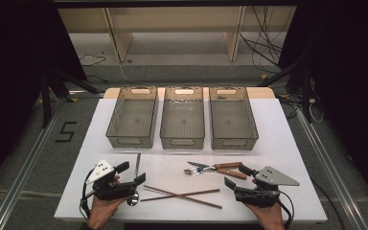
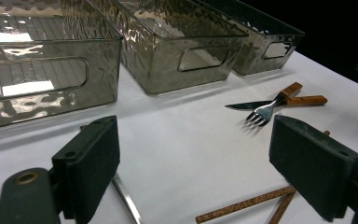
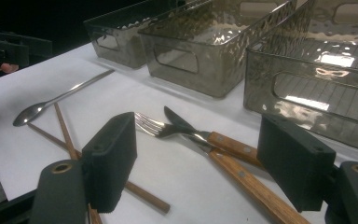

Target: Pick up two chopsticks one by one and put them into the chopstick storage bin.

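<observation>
Three bins (image 1: 182, 117) stood in a row at the back of the counter (image 1: 278, 143), likely for sorting cutlery, while the left hand-held gripper (image 1: 133, 173) straddled the spoon (image 1: 135, 178) and the right hand-held gripper (image 1: 237, 177) waited beside the fork (image 1: 202, 169). Between the left one's wide, empty jaws lay chopsticks (image 2: 247, 205). Through the right one's open, empty jaws, the knife (image 3: 223, 156) crossed under the fork.

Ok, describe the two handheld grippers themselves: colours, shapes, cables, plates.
Both the left gripper and the right gripper have matte black bodies with two flat, blocky black jaws. Each carries a light grey three-cornered plate on top; the left one's shows small dark holes. A black cable trails from each toward the person. The hands gripping them are bare, no sleeves visible.
</observation>
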Tool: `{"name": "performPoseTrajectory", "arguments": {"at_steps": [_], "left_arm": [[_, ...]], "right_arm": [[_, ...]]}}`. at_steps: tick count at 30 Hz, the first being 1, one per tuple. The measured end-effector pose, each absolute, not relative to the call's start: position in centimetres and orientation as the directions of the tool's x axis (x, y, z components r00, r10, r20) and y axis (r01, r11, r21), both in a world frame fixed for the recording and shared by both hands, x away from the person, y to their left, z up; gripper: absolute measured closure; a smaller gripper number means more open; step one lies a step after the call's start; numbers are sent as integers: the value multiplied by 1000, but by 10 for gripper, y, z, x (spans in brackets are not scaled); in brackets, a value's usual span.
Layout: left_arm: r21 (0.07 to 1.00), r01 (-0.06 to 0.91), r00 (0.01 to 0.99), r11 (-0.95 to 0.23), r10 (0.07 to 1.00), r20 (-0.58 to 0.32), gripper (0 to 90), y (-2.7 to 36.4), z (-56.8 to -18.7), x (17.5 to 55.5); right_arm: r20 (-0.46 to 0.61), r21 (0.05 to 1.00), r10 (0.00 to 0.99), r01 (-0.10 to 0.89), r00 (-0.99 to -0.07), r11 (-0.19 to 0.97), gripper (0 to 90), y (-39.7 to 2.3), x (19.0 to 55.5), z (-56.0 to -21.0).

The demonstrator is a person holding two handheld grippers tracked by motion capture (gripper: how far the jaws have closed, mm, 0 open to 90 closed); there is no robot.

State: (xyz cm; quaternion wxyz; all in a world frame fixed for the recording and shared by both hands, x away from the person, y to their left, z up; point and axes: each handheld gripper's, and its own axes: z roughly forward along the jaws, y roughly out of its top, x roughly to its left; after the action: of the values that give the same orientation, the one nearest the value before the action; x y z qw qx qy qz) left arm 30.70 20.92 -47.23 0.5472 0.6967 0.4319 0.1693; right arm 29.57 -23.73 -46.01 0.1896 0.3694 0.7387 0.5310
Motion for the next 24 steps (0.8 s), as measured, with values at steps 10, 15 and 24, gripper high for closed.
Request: {"name": "performPoseTrajectory", "arguments": {"at_steps": [10,15,24], "left_arm": [[908,417,568,-32,790,-233,160,209,-472,307],[908,418,565,-31,791,-233,160,208,-472,307],[908,418,563,-35,794,-229,160,208,-473,307]], "right_arm": [[101,920,729,343,-677,191,301,-232,294,-458],[97,919,711,337,-697,204,311,-226,293,-456],[92,894,612,335,-786,297,372,-201,286,-455]]}}
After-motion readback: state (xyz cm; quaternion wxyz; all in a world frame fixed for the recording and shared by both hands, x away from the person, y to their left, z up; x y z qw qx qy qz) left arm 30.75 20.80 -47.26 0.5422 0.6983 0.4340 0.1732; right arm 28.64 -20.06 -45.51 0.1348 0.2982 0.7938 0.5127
